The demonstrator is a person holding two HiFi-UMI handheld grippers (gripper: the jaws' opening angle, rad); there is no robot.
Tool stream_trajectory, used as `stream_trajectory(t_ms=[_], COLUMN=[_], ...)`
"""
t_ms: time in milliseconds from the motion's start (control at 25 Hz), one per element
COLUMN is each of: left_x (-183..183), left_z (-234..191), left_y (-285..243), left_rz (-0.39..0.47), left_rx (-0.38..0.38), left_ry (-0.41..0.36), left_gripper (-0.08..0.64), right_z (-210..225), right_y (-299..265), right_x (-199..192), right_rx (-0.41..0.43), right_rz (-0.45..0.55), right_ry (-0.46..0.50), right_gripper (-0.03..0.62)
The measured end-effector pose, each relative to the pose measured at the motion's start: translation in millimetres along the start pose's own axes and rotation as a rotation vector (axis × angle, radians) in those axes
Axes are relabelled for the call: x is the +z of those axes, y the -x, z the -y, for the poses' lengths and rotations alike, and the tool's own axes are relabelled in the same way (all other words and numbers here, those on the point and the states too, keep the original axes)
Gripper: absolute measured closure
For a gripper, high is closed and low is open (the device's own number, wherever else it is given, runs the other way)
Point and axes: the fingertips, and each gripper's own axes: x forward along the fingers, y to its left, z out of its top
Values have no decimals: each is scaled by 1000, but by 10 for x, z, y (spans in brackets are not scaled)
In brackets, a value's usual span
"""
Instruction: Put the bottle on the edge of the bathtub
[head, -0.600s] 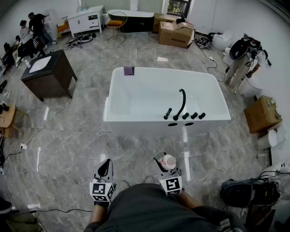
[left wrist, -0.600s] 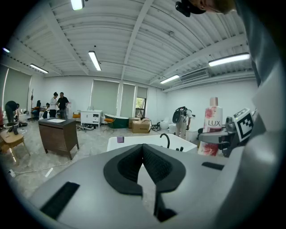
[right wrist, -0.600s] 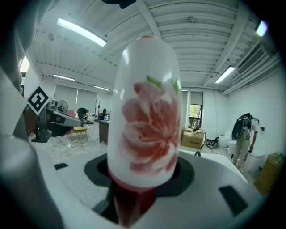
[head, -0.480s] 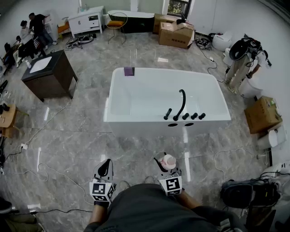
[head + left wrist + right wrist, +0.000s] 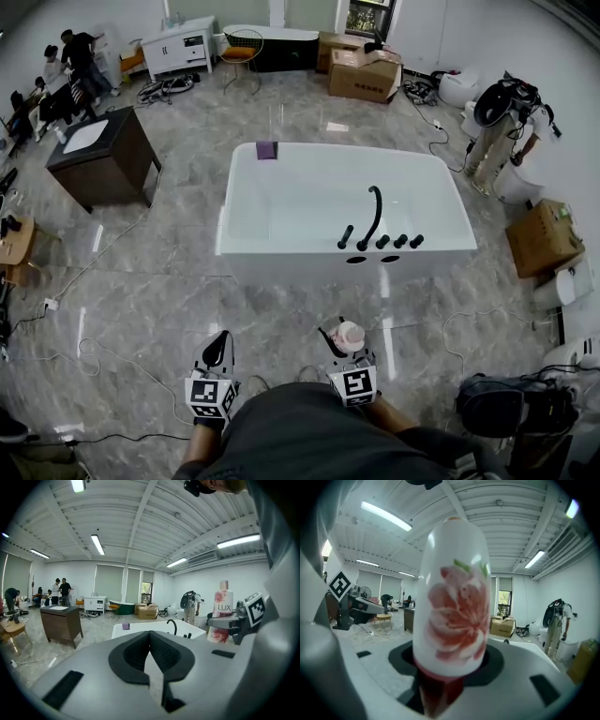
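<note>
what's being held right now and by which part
The right tool grips the bottle upright by its lower body, cap end up. The left tool is shut and holds nothing.

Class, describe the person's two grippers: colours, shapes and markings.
The left gripper and right gripper each have a pale grey body, black ridged jaw pads and a white cube bearing black square markers. A dark grey garment covers the person.
</note>
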Motion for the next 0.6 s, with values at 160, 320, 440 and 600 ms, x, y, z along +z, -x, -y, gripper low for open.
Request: stream_trajectory(t_ms=[160, 320, 440, 600], left_x=[-32, -172, -370, -562], left_z=[42, 63, 55, -7], left_y=[36, 136, 201, 243], left_rz=[-15, -23, -40, -78], left_rx=[16, 71, 116, 136], left_ry=[-1, 17, 45, 85], left_gripper=[560, 560, 560, 560], right_z=[15, 16, 40, 55], right_y=[1, -24, -115, -263], right_x=[0, -113, -206, -274], right_rx=[20, 60, 91, 103], right_rz=[8, 5, 6, -24], right_ry=[0, 8, 16, 19], right_gripper=[376, 376, 376, 376])
